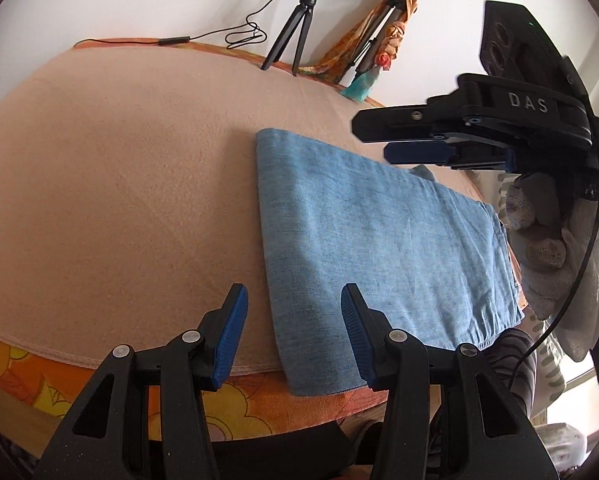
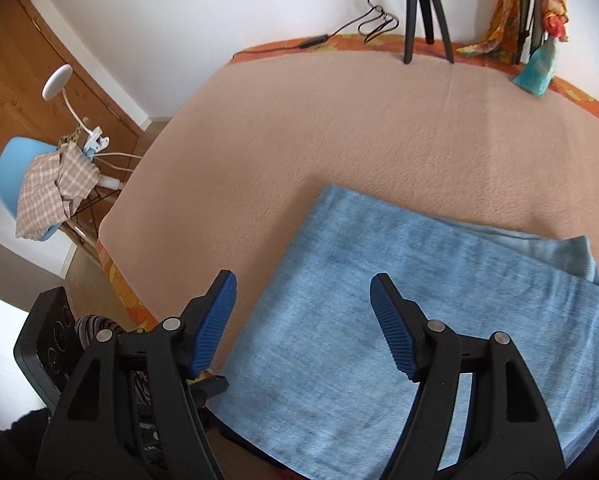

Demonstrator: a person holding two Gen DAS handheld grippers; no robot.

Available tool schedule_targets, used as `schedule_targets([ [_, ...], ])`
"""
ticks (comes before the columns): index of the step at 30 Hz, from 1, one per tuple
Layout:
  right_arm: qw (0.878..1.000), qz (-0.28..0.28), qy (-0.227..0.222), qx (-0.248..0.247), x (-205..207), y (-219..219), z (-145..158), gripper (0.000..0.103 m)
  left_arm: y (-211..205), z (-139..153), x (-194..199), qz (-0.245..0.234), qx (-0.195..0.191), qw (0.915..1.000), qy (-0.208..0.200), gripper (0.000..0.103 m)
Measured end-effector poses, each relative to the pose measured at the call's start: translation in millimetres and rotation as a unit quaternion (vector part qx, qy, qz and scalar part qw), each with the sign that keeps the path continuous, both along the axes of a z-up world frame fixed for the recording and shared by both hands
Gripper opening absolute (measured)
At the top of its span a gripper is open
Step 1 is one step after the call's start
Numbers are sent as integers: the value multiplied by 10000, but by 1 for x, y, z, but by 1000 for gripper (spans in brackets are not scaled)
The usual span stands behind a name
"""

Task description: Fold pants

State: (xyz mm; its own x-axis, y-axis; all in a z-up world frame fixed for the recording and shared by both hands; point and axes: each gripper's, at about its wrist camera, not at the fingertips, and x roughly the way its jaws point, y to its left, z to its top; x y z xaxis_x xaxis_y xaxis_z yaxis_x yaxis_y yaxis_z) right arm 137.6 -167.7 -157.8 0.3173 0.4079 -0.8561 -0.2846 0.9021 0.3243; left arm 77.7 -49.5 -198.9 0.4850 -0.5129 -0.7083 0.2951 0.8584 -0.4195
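The light blue pants (image 1: 379,236) lie folded into a flat rectangle on the beige blanket (image 1: 119,180). They also show in the right wrist view (image 2: 399,320). My left gripper (image 1: 295,312) is open and empty, above the pants' near left corner. My right gripper (image 2: 303,300) is open and empty, above the pants' left part. In the left wrist view the right gripper (image 1: 411,142) hangs over the pants' far edge, held in a gloved hand.
A ring light on a black tripod (image 1: 295,32) stands at the table's far edge with a cable (image 1: 243,36). Colourful cloths (image 1: 379,40) hang beside it. An orange flowered cover (image 1: 239,404) shows at the table's near edge. A blue chair with checked cloth (image 2: 39,184) stands left.
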Motion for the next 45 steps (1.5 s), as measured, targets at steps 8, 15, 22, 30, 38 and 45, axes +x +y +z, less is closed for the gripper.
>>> schedule_targets([
  [8, 9946, -15, 943, -438, 35, 47, -51, 68, -1, -11, -2, -75, -166, 9998, 128, 45],
  [15, 9852, 131, 1235, -1182, 44, 79, -77, 60, 2, -14, -6, -151, -533, 9983, 204, 40],
  [22, 9737, 288, 904, -2070, 40, 99, -81, 34, 2, -11, -9, -179, -632, 9977, 160, 40],
  [30, 9856, 38, 843, -1468, 41, 63, -71, 5, 20, -14, -7, 163, -576, 9980, 217, 43],
  [38, 9963, -290, 676, -440, 37, 14, -35, 3, 6, -19, -1, -59, -919, 9947, 457, 43],
  [45, 9976, -229, 592, -288, 30, 7, -18, 5, -7, -2, -11, -75, -1187, 9929, 63, 12],
])
